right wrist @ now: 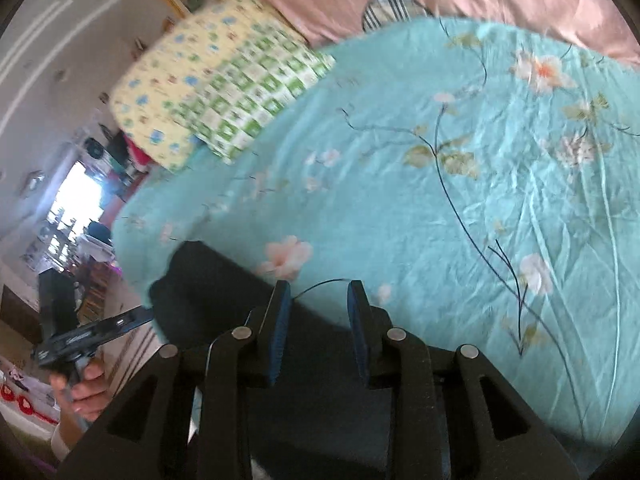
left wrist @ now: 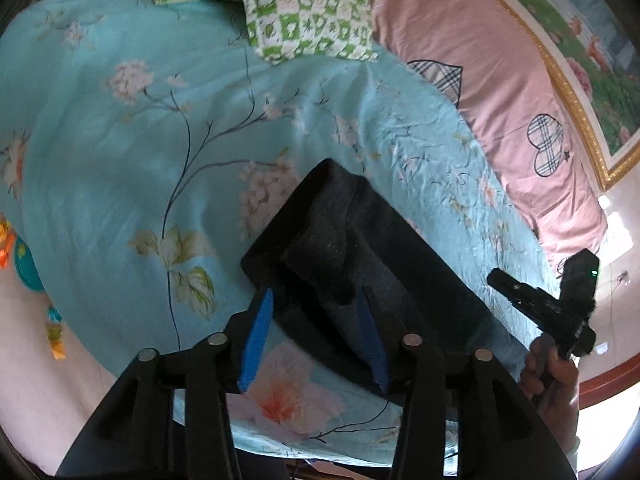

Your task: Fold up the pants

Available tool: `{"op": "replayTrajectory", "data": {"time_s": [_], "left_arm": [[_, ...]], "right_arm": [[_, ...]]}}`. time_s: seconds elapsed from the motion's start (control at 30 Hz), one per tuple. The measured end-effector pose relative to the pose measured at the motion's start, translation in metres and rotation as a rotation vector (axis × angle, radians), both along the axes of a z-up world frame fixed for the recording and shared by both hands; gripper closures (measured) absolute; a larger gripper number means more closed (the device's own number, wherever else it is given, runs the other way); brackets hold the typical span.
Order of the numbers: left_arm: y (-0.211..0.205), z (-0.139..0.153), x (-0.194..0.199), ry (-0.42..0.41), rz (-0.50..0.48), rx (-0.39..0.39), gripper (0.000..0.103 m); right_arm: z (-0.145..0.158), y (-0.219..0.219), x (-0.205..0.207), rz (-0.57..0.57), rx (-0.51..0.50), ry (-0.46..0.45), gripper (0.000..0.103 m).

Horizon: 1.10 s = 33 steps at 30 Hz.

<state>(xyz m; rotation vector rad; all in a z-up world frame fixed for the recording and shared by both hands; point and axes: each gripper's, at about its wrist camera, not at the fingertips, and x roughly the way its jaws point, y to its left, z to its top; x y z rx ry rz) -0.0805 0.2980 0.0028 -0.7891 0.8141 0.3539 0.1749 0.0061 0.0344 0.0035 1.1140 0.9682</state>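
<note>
Only left view shows pants (left wrist: 360,248) folded

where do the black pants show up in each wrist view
Left wrist: the black pants lie folded at lower centre, just ahead of the open left gripper.
Right wrist: they sit at lower left to bottom centre, under the open right gripper.
Shared landmark: the green checked pillow near the top of both views.
</note>
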Motion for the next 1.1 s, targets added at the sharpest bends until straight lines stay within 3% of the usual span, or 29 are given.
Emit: {"op": "replayTrajectory", "data": {"time_s": [0.17,0.33,0.7,0.8,0.9,0.93,0.97,1.0,1.1], "left_arm": [[0.005,-0.014,0.006,0.027,0.032,-0.046,0.051],[0.009,-0.028,0.017,0.062,0.043,-0.077,0.049],[0.003,-0.039,0.031,0.065,-0.006,-0.040,0.049],[0.000,-0.040,0.036,0.062,-0.025,-0.003,0.054],[-0.002,-0.041,0.039,0.048,-0.049,0.033,0.067],[-0.003,-0.041,0.040,0.037,-0.059,0.031,0.076],[-0.002,-0.043,0.040,0.023,-0.069,0.015,0.080],[-0.001,-0.042,0.039,0.015,-0.069,0.008,0.082],[-0.003,-0.009,0.025,-0.090,-0.118,0.024,0.086]], "right_arm": [[-0.024,0.001,0.016,0.006,-0.073,0.050,0.072],[-0.041,0.014,0.006,0.100,-0.143,0.064,0.072],[-0.039,0.008,-0.033,0.231,-0.224,-0.042,0.062],[-0.041,0.010,-0.032,0.256,-0.233,-0.049,0.058],[-0.046,0.017,-0.023,0.273,-0.236,-0.011,0.057],[-0.047,0.020,-0.021,0.282,-0.239,-0.005,0.057],[-0.047,0.023,-0.022,0.289,-0.245,-0.010,0.062],[-0.046,0.026,-0.025,0.312,-0.246,-0.017,0.081],[-0.029,0.031,-0.042,0.347,-0.294,-0.125,0.091]]}}
